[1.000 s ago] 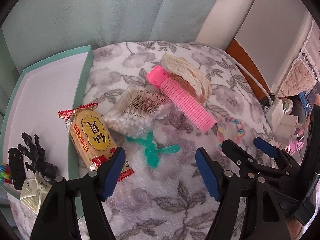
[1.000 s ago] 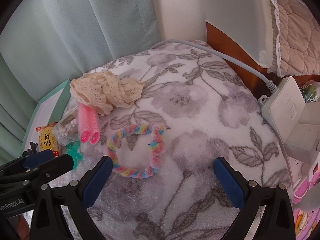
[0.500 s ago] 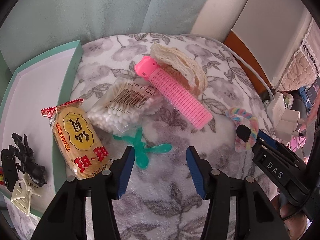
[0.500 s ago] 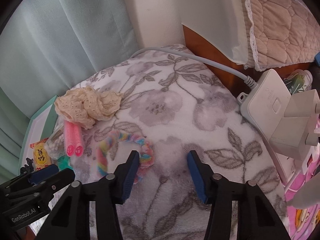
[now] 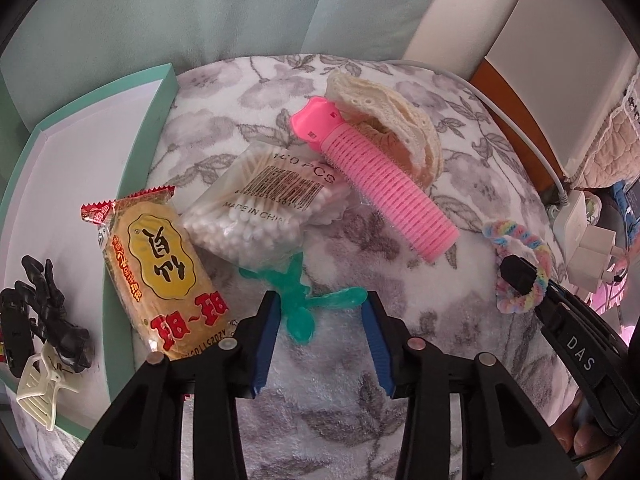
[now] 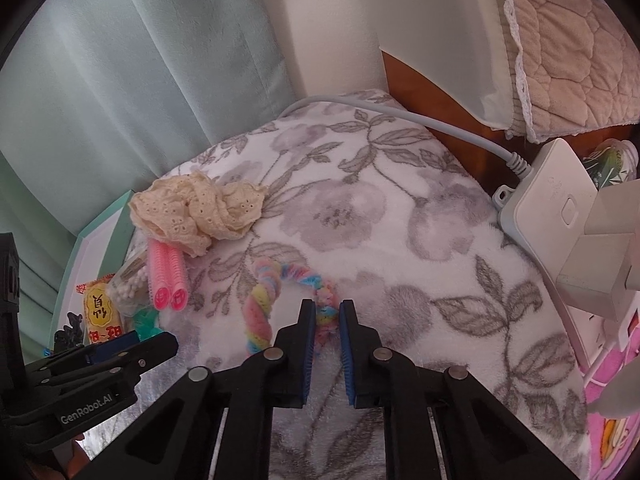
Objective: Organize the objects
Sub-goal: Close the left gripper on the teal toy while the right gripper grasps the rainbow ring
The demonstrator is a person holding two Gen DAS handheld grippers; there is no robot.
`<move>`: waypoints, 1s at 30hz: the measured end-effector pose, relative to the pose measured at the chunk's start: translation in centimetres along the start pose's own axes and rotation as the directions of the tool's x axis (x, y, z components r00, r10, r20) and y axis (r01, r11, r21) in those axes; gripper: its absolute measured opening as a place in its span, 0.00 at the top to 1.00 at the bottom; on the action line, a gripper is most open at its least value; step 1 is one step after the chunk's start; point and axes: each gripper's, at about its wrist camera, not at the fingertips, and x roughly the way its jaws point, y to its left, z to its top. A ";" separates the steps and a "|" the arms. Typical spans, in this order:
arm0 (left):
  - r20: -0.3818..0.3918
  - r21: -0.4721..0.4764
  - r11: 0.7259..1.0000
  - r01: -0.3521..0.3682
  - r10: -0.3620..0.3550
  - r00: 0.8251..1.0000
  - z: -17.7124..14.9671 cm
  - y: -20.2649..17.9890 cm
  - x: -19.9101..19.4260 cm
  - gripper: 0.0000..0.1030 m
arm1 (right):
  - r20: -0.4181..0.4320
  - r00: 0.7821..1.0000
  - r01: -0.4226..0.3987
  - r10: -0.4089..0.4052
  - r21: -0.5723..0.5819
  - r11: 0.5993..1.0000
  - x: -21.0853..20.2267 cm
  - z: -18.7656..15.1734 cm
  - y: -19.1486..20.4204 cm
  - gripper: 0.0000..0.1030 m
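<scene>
Left wrist: snack packet point(image 5: 160, 276), swab bag point(image 5: 260, 216) beside teal clip point(image 5: 300, 304)

pink hair roller point(image 5: 376, 178), rainbow hair tie point(image 6: 280, 300), grey-flowered white blanket point(image 6: 400, 220).

A pale green curtain point(image 6: 140, 92) hangs behind; a white power strip point(image 6: 560, 216) lies beside a quilted cover point(image 6: 568, 40).

A home, most likely a bedroom: plush floral blanket point(image 6: 360, 216) over a soft surface, pale green curtains point(image 6: 140, 80) behind, quilted lace-edged cover point(image 6: 560, 40) on wooden furniture, white power strip point(image 6: 552, 204) with chargers, scattered hair accessories and a snack pack point(image 5: 160, 272).
</scene>
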 end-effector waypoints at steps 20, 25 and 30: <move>0.031 -0.020 0.999 0.031 -0.030 0.999 -1.1 0.5 -2.7 0.60 | 0.029 0.999 -0.014 0.014 0.001 1.000 -2.2 0.4 0.3 0.93; 0.045 -0.018 0.999 0.033 -0.032 0.998 -1.4 0.7 -3.5 0.60 | 0.040 0.999 -0.024 0.023 0.012 1.000 -2.8 0.5 0.3 0.94; 0.055 -0.024 0.999 0.030 -0.028 0.998 -1.6 1.2 -4.0 0.60 | 0.034 0.999 -0.010 0.010 0.025 1.000 -2.6 0.6 0.2 0.91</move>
